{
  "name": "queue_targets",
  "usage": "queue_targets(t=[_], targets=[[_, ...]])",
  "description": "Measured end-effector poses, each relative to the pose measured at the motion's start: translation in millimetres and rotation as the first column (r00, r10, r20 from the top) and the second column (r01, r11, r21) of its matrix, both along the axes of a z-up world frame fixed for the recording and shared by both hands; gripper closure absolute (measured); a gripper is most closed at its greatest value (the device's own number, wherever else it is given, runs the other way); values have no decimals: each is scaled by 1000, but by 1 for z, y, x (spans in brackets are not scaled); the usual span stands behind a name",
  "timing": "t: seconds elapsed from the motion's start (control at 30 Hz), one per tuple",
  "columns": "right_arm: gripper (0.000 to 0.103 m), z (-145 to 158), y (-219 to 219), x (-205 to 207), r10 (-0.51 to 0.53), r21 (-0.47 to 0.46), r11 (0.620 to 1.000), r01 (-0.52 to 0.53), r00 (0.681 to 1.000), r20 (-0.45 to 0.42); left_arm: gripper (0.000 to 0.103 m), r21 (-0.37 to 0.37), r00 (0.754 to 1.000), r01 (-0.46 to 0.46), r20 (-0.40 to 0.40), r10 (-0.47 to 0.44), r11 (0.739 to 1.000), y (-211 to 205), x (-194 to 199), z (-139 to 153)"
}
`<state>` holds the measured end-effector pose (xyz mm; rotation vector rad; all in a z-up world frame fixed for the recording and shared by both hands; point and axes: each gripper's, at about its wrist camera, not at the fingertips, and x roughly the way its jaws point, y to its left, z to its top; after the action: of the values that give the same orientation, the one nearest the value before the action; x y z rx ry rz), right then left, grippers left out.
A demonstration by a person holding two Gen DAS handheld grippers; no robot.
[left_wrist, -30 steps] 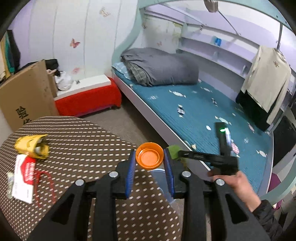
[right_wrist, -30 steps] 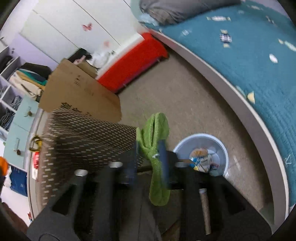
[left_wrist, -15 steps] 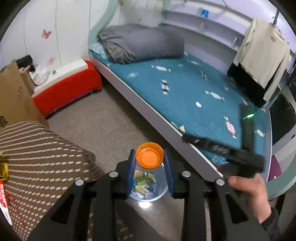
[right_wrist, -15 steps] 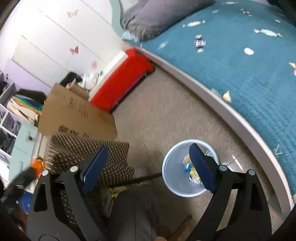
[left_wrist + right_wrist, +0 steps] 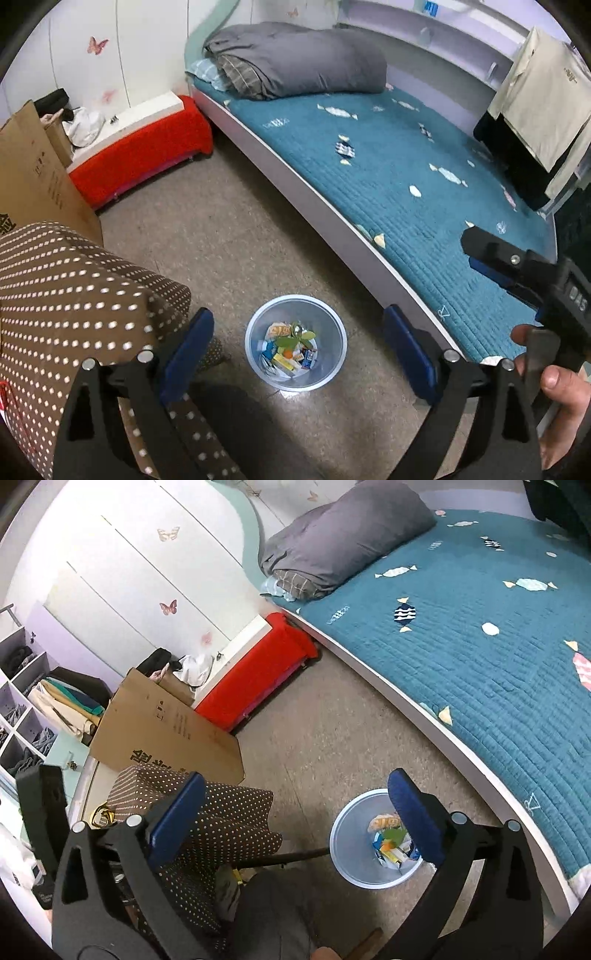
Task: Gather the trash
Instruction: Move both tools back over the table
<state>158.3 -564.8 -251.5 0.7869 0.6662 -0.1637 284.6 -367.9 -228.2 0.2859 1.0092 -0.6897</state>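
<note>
- Left gripper is spreading wide with nothing between its jaws, hanging right over the waste bin on the floor.
- Right gripper is opening too, released and empty; the bin sits under its right finger.
- Trash is in: wrappers, a green scrap and something orange lie at the bottom of the bin, straight below the left gripper.
- Off to the left of both grippers, the counter with its dotted brown cloth; a yellow scrap shows at its edge in the right wrist view, so my read is more pickup remains.
- Beyond, to the right, the bed.
- Risk: swinging back toward the counter, a wide-open finger could snag the hanging cloth and drag things off; a low pass could also tip the light bin.
- Versus a second ago: the orange cap clamped in the left gripper is gone from it, and the green cloth has left the right.
</note>
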Motion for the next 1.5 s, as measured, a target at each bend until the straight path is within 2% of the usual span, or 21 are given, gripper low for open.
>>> queue_targets(t=[0.23, 0.43, 0.67, 0.93, 1.17, 1.5], targets=[[6, 11, 27, -1, 16, -57, 998, -18, 999, -30, 10, -54, 998, -28, 49, 31, 998, 30, -15, 25], [6, 36, 53, -6, 38, -86, 996, -37, 999, 7, 10, -84, 991, -25, 128, 36, 996, 52, -34, 54], [6, 67, 92, -3, 107, -135, 986, -101, 994, 37, 9, -133, 974, -52, 211, 80, 990, 93, -53, 87], [6, 102, 149, 12, 205, -201, 961, -190, 977, 59, 9, -177, 951, -99, 274, 146, 979, 149, -67, 112], [6, 122, 208, 28, 298, -261, 926, -273, 952, 64, 9, -199, 915, -197, 313, 253, 960, 216, -63, 122], [6, 121, 287, 63, 412, -317, 866, -386, 911, 14, 9, -225, 838, -389, 316, 444, 893, 324, -44, 112]])
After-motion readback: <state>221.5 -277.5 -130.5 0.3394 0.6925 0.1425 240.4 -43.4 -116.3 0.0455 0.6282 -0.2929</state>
